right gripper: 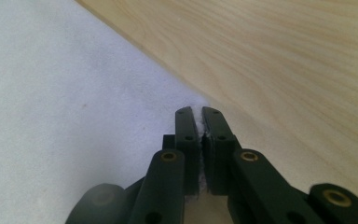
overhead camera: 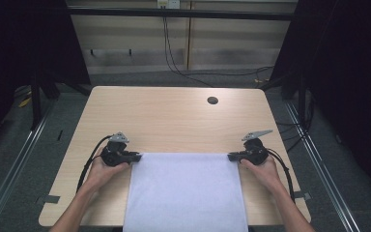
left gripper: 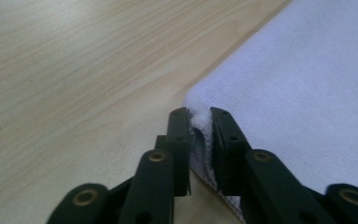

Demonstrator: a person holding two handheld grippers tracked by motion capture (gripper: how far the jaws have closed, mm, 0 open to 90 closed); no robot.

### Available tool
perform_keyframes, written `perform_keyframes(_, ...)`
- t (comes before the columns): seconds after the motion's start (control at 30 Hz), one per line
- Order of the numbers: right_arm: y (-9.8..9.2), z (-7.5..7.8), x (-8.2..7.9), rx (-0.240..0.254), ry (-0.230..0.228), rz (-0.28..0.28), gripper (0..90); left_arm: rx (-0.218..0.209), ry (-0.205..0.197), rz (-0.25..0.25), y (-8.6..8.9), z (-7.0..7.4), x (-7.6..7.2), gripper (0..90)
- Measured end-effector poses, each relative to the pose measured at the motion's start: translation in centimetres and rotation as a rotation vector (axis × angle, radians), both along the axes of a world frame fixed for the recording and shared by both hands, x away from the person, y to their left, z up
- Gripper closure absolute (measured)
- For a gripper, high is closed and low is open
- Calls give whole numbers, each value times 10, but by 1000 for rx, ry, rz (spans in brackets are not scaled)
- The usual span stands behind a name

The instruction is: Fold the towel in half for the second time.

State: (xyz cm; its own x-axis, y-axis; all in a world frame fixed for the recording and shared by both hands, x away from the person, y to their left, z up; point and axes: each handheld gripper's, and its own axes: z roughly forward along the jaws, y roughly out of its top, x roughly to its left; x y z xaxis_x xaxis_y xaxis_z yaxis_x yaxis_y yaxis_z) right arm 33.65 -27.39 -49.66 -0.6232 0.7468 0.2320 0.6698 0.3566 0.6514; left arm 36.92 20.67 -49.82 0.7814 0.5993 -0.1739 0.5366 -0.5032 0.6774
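White towel [overhead camera: 186, 191] lies flat at the bench's [overhead camera: 174, 116] 6 o'clock edge. Left gripper [overhead camera: 136, 157] fingers clamped on its 10 o'clock corner, right gripper [overhead camera: 232, 156] fingers clamped on its 2 o'clock corner.

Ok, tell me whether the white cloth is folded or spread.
Spread: the white cloth lies flat on the table, far corners pinched in both grippers' jaws.

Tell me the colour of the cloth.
White, plain, no pattern: the cloth shows best in the high view.
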Motion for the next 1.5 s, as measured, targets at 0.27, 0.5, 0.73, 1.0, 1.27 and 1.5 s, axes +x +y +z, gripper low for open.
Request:
perform_keyframes(0.27,0,23,0,63,-82,-2,869,-63,10,29,15,10,0,848)
perform_keyframes(0.5,-2,41,15,123,-107,-5,871,-113,-16,66,25,29,7,850)
perform_keyframes(0.73,4,69,32,152,-160,-23,871,-133,-85,106,27,56,22,850)
perform_keyframes(1.0,3,99,54,119,-216,-30,871,-199,-116,174,27,86,48,850)
perform_keyframes(1.27,0,122,71,123,-255,-62,872,-176,-194,213,11,120,63,854)
perform_keyframes(1.5,0,127,64,129,-285,-47,872,-182,-214,189,14,123,55,854)
